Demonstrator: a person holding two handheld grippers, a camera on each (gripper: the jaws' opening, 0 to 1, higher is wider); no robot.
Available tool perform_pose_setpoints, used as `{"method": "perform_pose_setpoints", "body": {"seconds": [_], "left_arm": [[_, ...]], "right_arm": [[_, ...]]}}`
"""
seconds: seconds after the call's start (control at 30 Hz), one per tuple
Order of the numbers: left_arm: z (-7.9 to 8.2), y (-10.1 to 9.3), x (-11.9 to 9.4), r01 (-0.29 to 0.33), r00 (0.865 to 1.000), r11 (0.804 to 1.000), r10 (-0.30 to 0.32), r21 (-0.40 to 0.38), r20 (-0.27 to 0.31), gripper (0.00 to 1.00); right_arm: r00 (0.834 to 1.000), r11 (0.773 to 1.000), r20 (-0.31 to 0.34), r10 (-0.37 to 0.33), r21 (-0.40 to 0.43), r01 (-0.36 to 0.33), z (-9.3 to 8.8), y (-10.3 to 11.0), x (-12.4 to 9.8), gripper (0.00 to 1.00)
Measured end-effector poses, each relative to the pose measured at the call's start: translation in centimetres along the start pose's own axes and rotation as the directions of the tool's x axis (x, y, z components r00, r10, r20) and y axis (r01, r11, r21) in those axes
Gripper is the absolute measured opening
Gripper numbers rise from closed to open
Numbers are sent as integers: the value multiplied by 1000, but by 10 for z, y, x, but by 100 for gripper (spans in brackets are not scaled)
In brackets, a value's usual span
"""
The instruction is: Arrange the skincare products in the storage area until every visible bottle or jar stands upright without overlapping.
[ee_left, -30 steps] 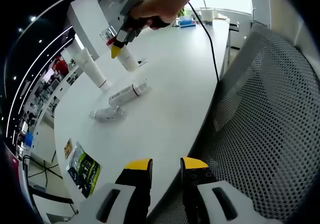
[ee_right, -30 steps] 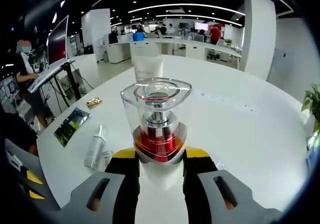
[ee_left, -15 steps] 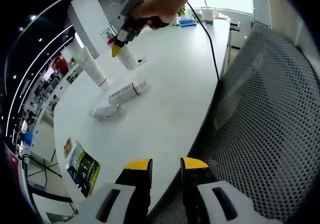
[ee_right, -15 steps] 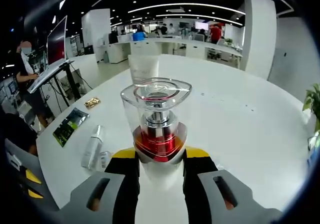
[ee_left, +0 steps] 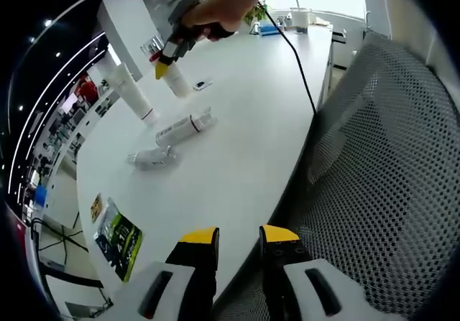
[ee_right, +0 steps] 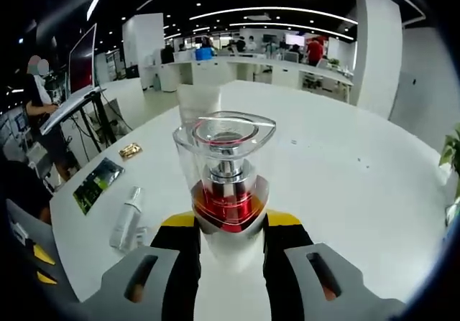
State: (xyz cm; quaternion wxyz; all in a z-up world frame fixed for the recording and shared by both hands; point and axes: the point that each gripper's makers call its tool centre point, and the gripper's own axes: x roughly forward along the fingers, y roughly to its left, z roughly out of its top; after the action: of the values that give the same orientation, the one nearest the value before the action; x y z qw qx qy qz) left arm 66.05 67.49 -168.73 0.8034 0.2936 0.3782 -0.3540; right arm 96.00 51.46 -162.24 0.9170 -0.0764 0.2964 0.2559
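Serum bottle [ee_right: 226, 181], clear with red core and clear cap, stands upright pinched by the right gripper's [ee_right: 228, 228] fingers above the white surface [ee_right: 345, 192]; the left gripper's [ee_left: 238, 240] fingers hang spread, empty.

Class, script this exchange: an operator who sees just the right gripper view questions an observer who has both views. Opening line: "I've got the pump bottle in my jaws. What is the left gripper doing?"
Observer: The left gripper is open and empty, at the near edge of the white table.
Operator: Anything beside it?
Observer: A grey mesh chair sits right against that edge.
Operator: Anything trailing from my gripper?
Observer: A black cable runs from the right gripper across the table toward the chair.
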Motion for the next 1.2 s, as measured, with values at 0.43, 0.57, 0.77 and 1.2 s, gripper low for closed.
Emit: {"method": "perform_pose_setpoints", "body": {"seconds": [0.43,0.57,0.77,1.2], "left_arm": [[-2,1,1,2,1000,1000,-2,-14,-12,23],[-3,1,1,0,1000,1000,-1,-18,-15,23],[-4,1,1,1,1000,1000,-1,-21,-20,23],[-6,0,2,4,1000,1000,-4,-23,-31,23]], "right_arm": [[1000,1000,-7,7,-10,-7,8,-9,20,30],[1000,1000,-19,7,-23,-7,6,-12,26,30],[1000,1000,-14,7,-22,-7,7,-15,28,30],[1000,999,-15,19,-45,-19,5,-13,40,30]]}}
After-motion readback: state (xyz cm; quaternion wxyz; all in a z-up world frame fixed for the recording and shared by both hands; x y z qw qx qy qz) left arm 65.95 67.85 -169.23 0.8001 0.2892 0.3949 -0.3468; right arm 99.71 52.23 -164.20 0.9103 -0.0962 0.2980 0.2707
